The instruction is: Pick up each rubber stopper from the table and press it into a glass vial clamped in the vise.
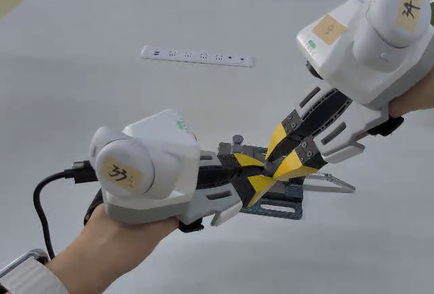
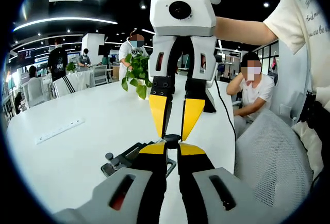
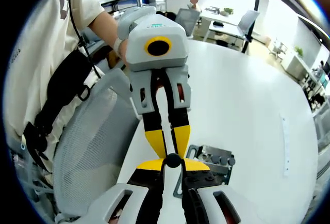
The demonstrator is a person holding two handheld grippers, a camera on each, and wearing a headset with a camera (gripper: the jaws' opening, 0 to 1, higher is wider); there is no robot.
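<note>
A small black rubber stopper [image 2: 172,138] sits where both grippers' yellow tips meet, just above the dark vise [image 1: 286,204]. My left gripper [image 1: 263,172] comes in from the lower left and my right gripper [image 1: 283,160] from the upper right, tip to tip. In the right gripper view the stopper [image 3: 172,159] lies between my right gripper's [image 3: 172,165] jaws, with the left gripper's fingers [image 3: 157,142] closing on it from above. Both grippers look shut on it. In the vise [image 3: 215,158] stand several small round-topped vials; the jaws hide most of it in the head view.
A white power strip [image 1: 196,55] lies farther back on the white table [image 1: 102,70]. The vise's metal handle [image 1: 330,183] sticks out to the right. A mesh chair [image 2: 273,152] and seated people are beyond the table edge, and a potted plant [image 2: 135,74] stands on it.
</note>
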